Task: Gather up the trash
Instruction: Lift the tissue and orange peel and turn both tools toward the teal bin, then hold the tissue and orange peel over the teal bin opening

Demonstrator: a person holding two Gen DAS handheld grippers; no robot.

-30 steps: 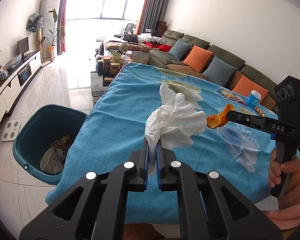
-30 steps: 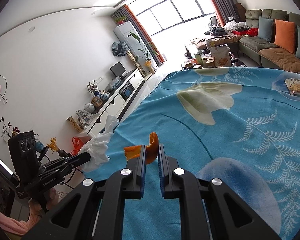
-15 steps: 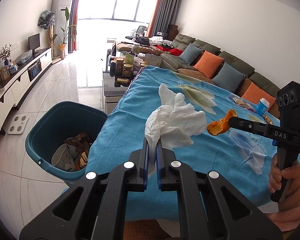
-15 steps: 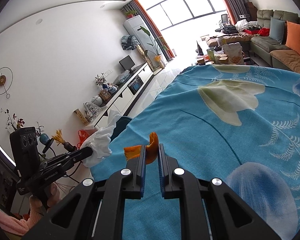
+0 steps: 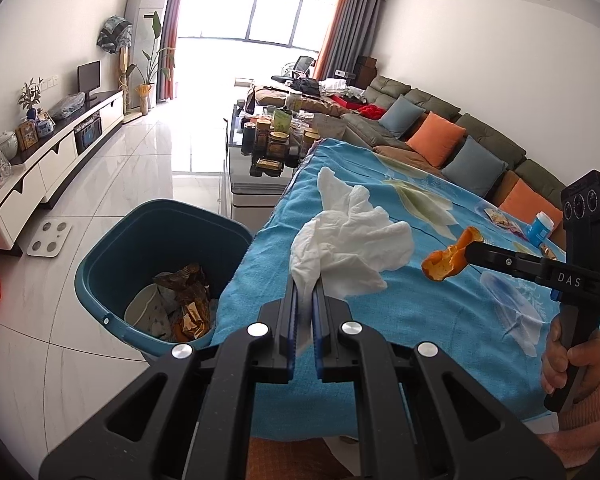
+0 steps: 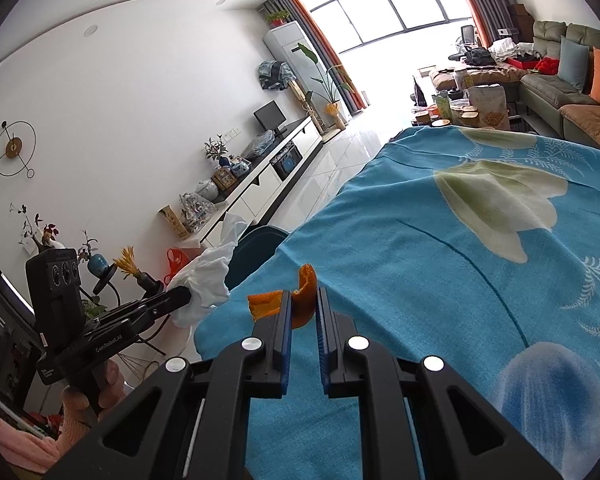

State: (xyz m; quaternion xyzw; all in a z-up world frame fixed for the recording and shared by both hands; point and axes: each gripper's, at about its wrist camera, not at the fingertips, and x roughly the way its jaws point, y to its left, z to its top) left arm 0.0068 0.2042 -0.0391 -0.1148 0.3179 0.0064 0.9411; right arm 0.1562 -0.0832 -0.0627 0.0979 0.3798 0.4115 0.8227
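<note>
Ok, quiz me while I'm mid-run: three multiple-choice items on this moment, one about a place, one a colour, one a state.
1. Where does the bin stand?
A. on the floor beside the table's edge
B. on the table
C. on the sofa

2. What colour is the peel in the right hand-held gripper?
A. green
B. orange
C. white

3. What is the state of the left hand-held gripper?
A. open and holding nothing
B. shut on a bottle
C. shut on the tissue

Answers:
1 A: the bin sits on the tiles next to the blue tablecloth, with trash already inside.
2 B: the curled peel between the fingers is orange in both views.
3 C: white tissue is pinched between its fingers and hangs above the table.
</note>
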